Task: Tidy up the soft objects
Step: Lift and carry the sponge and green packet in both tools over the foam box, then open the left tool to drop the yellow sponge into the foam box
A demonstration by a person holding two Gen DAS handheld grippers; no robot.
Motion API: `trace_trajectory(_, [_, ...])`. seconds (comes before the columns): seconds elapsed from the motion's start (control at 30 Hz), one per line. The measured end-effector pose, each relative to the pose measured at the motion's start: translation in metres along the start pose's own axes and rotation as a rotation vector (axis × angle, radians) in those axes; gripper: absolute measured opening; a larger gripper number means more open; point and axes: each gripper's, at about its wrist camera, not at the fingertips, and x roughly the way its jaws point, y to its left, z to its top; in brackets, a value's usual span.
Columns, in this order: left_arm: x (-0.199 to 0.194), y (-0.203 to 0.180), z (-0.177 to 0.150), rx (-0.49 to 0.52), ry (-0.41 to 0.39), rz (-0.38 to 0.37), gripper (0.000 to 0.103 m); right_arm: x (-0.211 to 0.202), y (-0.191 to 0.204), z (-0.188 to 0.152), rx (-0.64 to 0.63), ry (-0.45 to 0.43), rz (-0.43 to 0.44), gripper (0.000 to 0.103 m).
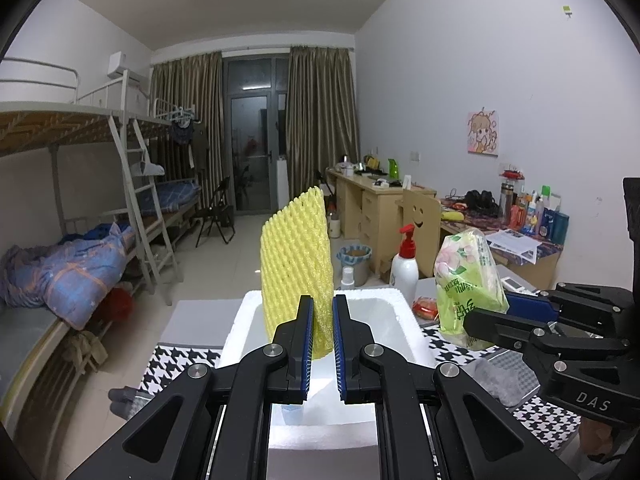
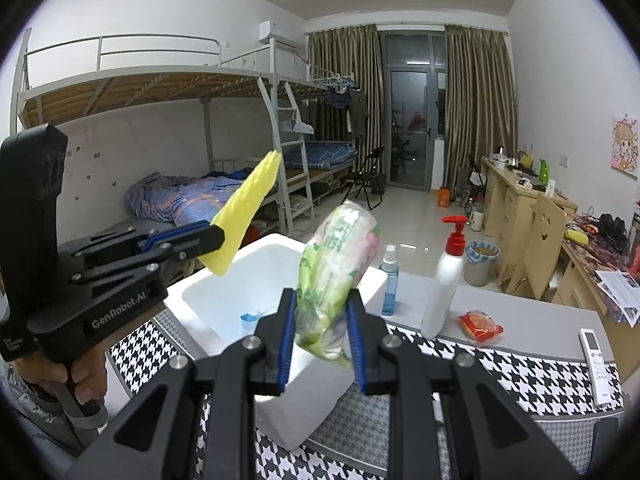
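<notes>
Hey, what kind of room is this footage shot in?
Most likely a shared dormitory room: metal bunk beds with a ladder along one wall, a row of wooden desks cluttered with toiletries along the other, and a curtained balcony door at the far end.

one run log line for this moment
left hand-held gripper: shut on yellow foam net | right hand-held gripper: shut on tissue pack | both above white foam box

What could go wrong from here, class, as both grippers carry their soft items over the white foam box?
1. The left gripper pinches only the bottom edge of the yellow foam net; it stands tall and could flop or slip out.
2. The right gripper holds the tissue pack by its crumpled wrapper end, which might tear or slide.
3. The two grippers are close above the foam box and could collide.
</notes>
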Motion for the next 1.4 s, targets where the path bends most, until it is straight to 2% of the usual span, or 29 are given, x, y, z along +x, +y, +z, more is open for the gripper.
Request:
trace_trajectory(0.27, [0.012,0.003,-0.005,-0.002,0.048,-0.021,0.01,0.004,0.001,0.001,0.003,0.012,-0.004,0.029])
trace_trajectory(0.37, [0.017,0.006,-0.008,-0.004,0.075,-0.018,0.014,0.005,0.002,0.001,0.004,0.015,-0.006,0.029])
trace_trajectory(0.43, [0.017,0.007,-0.009,-0.007,0.085,-0.007,0.032,0.006,0.002,0.001,0.003,0.016,-0.008,0.029])
trace_trajectory(0.5, [0.015,0.012,-0.01,-0.02,0.082,-0.006,0.075,0.007,0.003,0.001,0.003,0.018,-0.01,0.029])
trace_trajectory(0.57, [0.011,0.017,-0.01,-0.046,0.058,0.018,0.086,0.007,0.003,0.001,0.003,0.017,-0.011,0.029])
trace_trajectory(0.9, [-0.001,0.026,-0.009,-0.072,0.012,0.061,0.101,0.009,0.003,0.001,0.006,0.021,-0.015,0.029])
trace_trajectory(1.4, [-0.01,0.034,-0.01,-0.066,-0.031,0.117,0.102,0.018,0.009,0.005,-0.004,0.031,0.009,0.029])
